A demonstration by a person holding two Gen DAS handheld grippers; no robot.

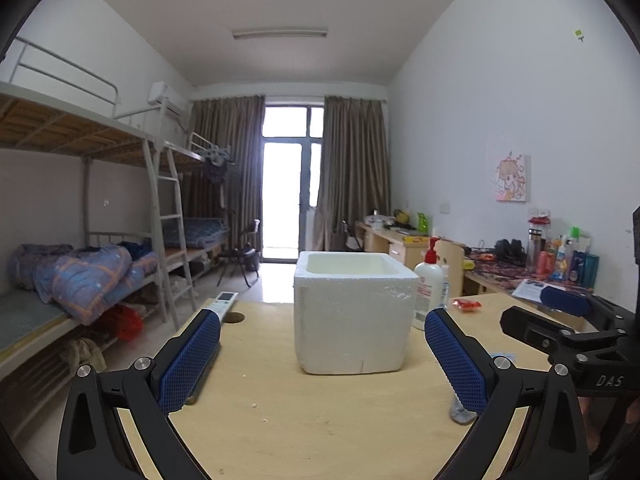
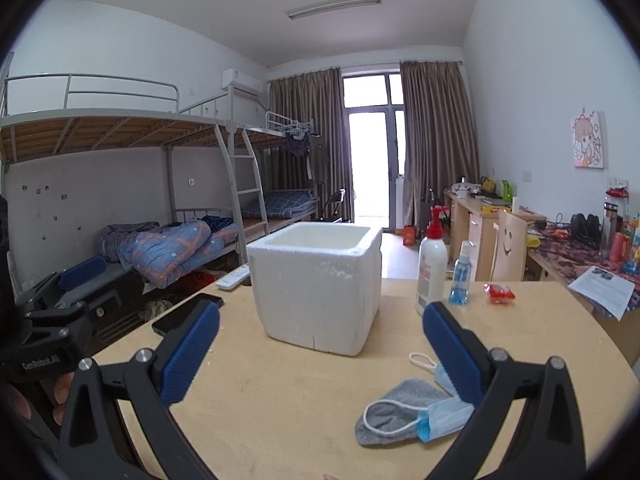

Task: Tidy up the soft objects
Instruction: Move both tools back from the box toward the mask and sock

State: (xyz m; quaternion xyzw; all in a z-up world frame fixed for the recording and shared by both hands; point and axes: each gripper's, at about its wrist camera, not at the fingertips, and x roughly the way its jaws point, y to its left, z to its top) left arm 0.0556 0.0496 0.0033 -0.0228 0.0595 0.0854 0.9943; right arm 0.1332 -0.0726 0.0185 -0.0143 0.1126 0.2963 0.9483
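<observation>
1. Two grippers, both with jaws spread wide and holding nothing, face a white foam box (image 2: 316, 292) that stands open-topped at the middle of both views on the wooden surface (image 2: 280, 408).
2. Left gripper (image 1: 322, 344): its frame shows the box dead ahead, centred between the blue pads. Of the soft things it sees only a grey scrap at the lower right, mostly hidden behind its right-hand pad.
3. Phone (image 2: 187, 314) and remote (image 2: 234, 276) lie at the left of the right view, near the surface's edge; neither looks soft, so I judge them no part of the job.
4. Right gripper (image 2: 320, 344): the box sits ahead and slightly left of centre.
5. Sock (image 2: 394, 408), grey, lies flat at the lower right of the right view, below and to the right of the jaws' midline, its long axis running from lower left to upper right.
6. Mask (image 2: 440, 412), blue, overlaps the sock's right end and passes behind the right-hand pad; one ear loop lies across the sock.
7. Judgement: the right gripper is clearly nearer both soft things, so the pick falls to it. It would need to swing right and dip, then carry leftward to the box.
</observation>
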